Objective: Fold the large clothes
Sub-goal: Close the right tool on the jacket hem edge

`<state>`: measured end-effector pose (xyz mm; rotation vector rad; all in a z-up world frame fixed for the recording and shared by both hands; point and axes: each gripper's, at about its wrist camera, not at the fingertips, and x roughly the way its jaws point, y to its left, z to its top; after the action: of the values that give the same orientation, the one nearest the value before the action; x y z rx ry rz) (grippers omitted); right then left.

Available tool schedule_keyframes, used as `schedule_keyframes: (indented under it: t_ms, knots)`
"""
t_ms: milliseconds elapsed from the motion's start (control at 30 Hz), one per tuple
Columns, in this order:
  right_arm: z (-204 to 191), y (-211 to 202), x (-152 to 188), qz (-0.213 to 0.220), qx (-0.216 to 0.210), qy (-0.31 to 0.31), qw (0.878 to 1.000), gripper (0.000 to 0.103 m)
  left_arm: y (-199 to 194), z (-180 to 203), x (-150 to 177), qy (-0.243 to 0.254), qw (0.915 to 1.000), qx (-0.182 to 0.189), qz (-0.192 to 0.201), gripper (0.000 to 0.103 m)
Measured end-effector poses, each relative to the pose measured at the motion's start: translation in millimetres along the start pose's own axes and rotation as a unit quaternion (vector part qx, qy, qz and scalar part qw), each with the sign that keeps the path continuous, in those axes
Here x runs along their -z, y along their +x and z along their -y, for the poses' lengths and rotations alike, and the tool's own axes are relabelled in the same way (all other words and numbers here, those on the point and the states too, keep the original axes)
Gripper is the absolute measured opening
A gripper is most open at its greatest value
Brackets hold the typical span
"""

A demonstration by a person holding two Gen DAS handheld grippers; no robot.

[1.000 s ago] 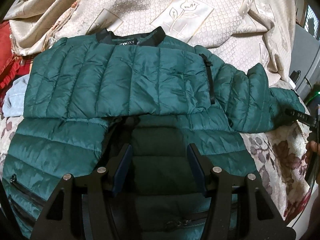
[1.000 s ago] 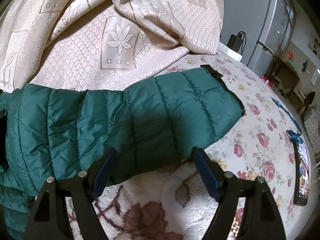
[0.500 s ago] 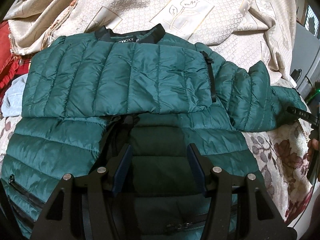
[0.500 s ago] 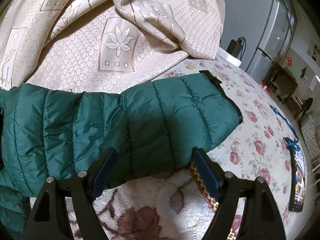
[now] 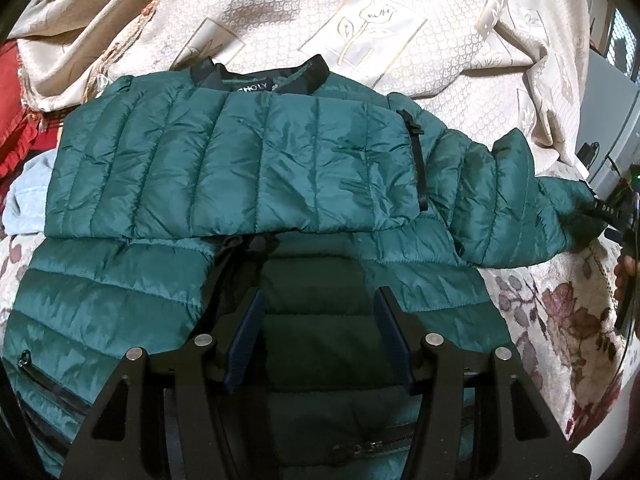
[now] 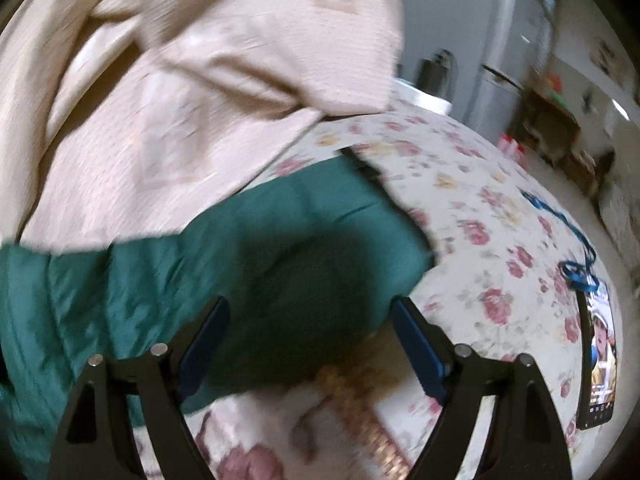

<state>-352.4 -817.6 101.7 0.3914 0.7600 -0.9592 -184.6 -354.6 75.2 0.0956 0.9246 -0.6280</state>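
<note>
A dark green puffer jacket (image 5: pixel 248 168) lies spread on the bed, its black collar (image 5: pixel 316 68) at the far side. One sleeve is folded across the chest. The other sleeve (image 5: pixel 516 204) stretches out to the right. My left gripper (image 5: pixel 320 320) hangs open above the jacket's dark lower middle with nothing between its fingers. In the blurred right wrist view my right gripper (image 6: pixel 310 320) is over the end of that sleeve (image 6: pixel 288 248). Its jaws are opening and the pads stand clear of the fabric. The same gripper (image 5: pixel 624 216) shows at the left wrist view's right edge, with a hand (image 5: pixel 624 276) under it.
A beige patterned blanket (image 5: pixel 360 20) is heaped behind the jacket. A floral sheet (image 6: pixel 480 216) covers the bed. A phone (image 6: pixel 600 356) with a blue lanyard (image 6: pixel 576 264) lies at the right. Red cloth (image 5: pixel 12 128) and a pale blue garment (image 5: pixel 24 196) sit at the left.
The right gripper has shifted and rolled, so the sleeve end now sits lower and further left between its fingers, which stand wider. The picture has blurred. The left gripper and jacket body have not moved.
</note>
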Motion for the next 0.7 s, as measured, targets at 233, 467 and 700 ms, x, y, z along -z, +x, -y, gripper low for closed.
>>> schedule_keyframes:
  t_ms: [233,467,700]
  knots:
    - [26.5,25.8,-24.4,-0.007,-0.001,0.051,0.999,0.09,4.4,-3.8,-1.2,-0.001,1.0,-0.001,-0.007,0.039]
    - [24.9,42.2,-30.1,-0.005,-0.006,0.052,0.999,0.047,1.8,-13.9,-4.5,-0.008,0.9999,-0.007,-0.004,0.039]
    - [11.4,3.1,-19.0,0.023,-0.072,0.021,0.997,0.015,-5.8,-24.3,-3.0,-0.02,0.9998,-0.003,0.001,0.039]
